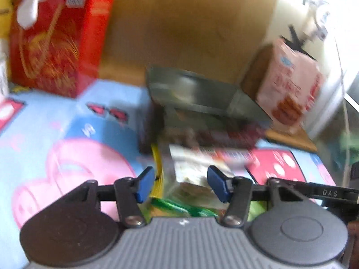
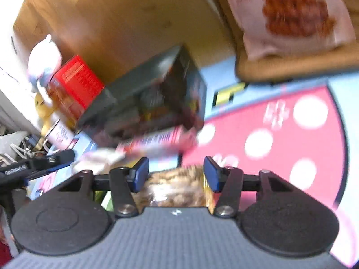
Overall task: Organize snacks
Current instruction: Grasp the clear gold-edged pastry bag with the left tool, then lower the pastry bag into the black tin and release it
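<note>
Both views are blurred by motion. My left gripper point(image 1: 181, 182) is open, its blue pads either side of a snack packet with a yellow edge point(image 1: 190, 170) lying on the cartoon mat point(image 1: 67, 157). Beyond it stands a dark open box point(image 1: 202, 103) with snacks inside. My right gripper point(image 2: 176, 173) is open over a clear bag of brown snacks point(image 2: 177, 186). The dark box point(image 2: 148, 103) and a pink-and-white packet point(image 2: 157, 143) lie ahead of it. A pink snack bag point(image 2: 289, 11) stands on a wooden board at the upper right.
A red box point(image 1: 58, 44) stands at the back left against a wooden wall point(image 1: 179, 22). The pink bag point(image 1: 289, 85) stands at the right. A plush toy point(image 2: 42, 56), a mug point(image 2: 59, 134) and cables sit at the left. The left gripper's arm point(image 2: 33, 165) shows beside the mat.
</note>
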Motion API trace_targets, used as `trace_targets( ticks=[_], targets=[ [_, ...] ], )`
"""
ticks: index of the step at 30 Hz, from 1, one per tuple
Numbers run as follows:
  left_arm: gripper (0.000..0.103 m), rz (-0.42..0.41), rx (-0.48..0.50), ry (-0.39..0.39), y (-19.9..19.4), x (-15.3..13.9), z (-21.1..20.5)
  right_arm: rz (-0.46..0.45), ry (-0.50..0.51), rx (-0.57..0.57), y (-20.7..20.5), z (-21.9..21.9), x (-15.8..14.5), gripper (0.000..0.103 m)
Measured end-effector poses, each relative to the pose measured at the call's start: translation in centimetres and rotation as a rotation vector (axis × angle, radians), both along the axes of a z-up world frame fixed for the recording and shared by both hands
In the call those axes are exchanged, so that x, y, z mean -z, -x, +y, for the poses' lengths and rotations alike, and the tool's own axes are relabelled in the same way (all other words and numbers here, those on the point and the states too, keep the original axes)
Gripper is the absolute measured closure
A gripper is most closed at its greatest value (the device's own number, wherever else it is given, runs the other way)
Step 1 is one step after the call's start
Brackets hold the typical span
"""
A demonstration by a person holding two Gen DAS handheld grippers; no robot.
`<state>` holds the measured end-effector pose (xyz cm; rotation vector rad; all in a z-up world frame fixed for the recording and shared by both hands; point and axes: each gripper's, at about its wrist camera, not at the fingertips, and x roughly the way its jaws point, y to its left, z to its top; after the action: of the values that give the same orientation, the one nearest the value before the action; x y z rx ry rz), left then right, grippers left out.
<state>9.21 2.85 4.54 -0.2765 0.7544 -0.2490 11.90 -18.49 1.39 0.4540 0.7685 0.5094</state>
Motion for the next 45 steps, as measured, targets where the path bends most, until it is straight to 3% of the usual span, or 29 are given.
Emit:
trace_targets(
  ticks=[4, 6, 9, 11, 12, 14, 16, 17, 18, 19, 21, 24, 27, 28, 29, 30, 31, 33, 36, 39, 43, 45],
  targets=[
    [0.049, 0.012, 0.039, 0.039, 3.2, 0.7, -0.5, -0.009, 0.014, -0.06, 3.7, 2.1, 0.0, 0.045],
    [0.05, 0.0, 0.047, 0.03, 4.5, 0.9, -0.5, -0.063, 0.08, -0.086, 5.4, 3.6, -0.5, 0.045],
    [0.048, -0.032, 0.021, 0.071, 6.4, 0.7, 1.2, -0.14, 0.136, -0.111, 9.1, -2.5, -0.8, 0.045],
    [0.047, -0.056, -0.023, 0.131, 7.5, 0.2, 3.4, -0.208, 0.161, -0.096, 9.9, -3.2, -2.1, 0.045],
    [0.047, -0.065, -0.05, 0.157, 7.9, -0.1, 4.4, -0.236, 0.166, -0.092, 9.7, -2.2, -2.8, 0.044],
    [0.047, -0.059, -0.088, 0.209, 7.7, -0.6, 6.1, -0.258, 0.136, -0.096, 9.2, -4.2, -3.5, 0.043],
    [0.048, -0.036, -0.099, 0.265, 7.2, -0.8, 7.1, -0.234, 0.099, -0.107, 6.5, 1.9, -4.4, 0.043],
    [0.048, -0.025, -0.097, 0.286, 6.9, -0.8, 7.2, -0.232, 0.084, -0.12, 6.3, 1.2, -4.3, 0.043],
    [0.048, -0.016, -0.09, 0.299, 6.5, -0.8, 7.2, -0.237, 0.089, -0.14, 4.7, 4.8, -4.4, 0.043],
    [0.048, -0.007, -0.083, 0.299, 6.1, -0.8, 7.0, -0.245, 0.106, -0.168, 5.9, 0.7, -3.0, 0.043],
    [0.048, 0.005, -0.077, 0.269, 5.4, -0.6, 6.3, -0.26, 0.183, -0.235, 6.5, -2.1, -2.2, 0.039],
    [0.048, 0.029, -0.051, 0.257, 3.9, 0.0, 5.2, -0.338, 0.362, -0.285, 6.1, 1.8, -1.7, 0.024],
    [0.048, 0.061, -0.012, 0.259, 2.0, 1.0, 4.0, -0.414, 0.483, -0.328, 6.2, 5.0, -1.0, 0.022],
    [0.057, 0.078, 0.007, 0.257, 1.4, 1.4, 3.6, -0.431, 0.5, -0.349, 6.1, 6.1, -1.0, 0.022],
    [0.064, 0.094, 0.024, 0.256, 0.9, 1.8, 3.2, -0.439, 0.519, -0.35, 6.5, 6.9, -0.9, 0.027],
    [0.064, 0.083, 0.03, 0.25, 1.0, 1.8, 2.9, -0.451, 0.533, -0.369, 6.5, 7.7, -0.9, 0.039],
    [0.066, 0.066, 0.032, 0.23, 1.3, 1.6, 2.6, -0.458, 0.55, -0.371, 6.7, 8.4, -1.1, 0.04],
    [0.066, 0.035, 0.04, 0.197, 2.2, 0.8, 2.4, -0.474, 0.544, -0.36, 7.1, 9.2, -1.4, 0.054],
    [0.067, -0.013, 0.062, 0.222, 3.5, -0.6, 2.7, -0.507, 0.476, -0.347, 7.7, 9.5, -1.5, 0.057],
    [0.068, -0.099, 0.074, 0.197, 3.9, -2.9, 2.3, -0.556, 0.43, -0.295, 8.1, 9.9, -2.2, 0.057],
    [0.067, -0.191, 0.079, 0.165, 1.6, -5.7, 1.4, -0.64, 0.415, -0.218, 6.6, 8.6, -4.5, 0.057],
    [0.067, -0.203, 0.063, 0.154, -0.6, -6.5, 0.7, -0.635, 0.414, -0.171, 4.7, 8.3, -5.3, 0.057]
  ],
)
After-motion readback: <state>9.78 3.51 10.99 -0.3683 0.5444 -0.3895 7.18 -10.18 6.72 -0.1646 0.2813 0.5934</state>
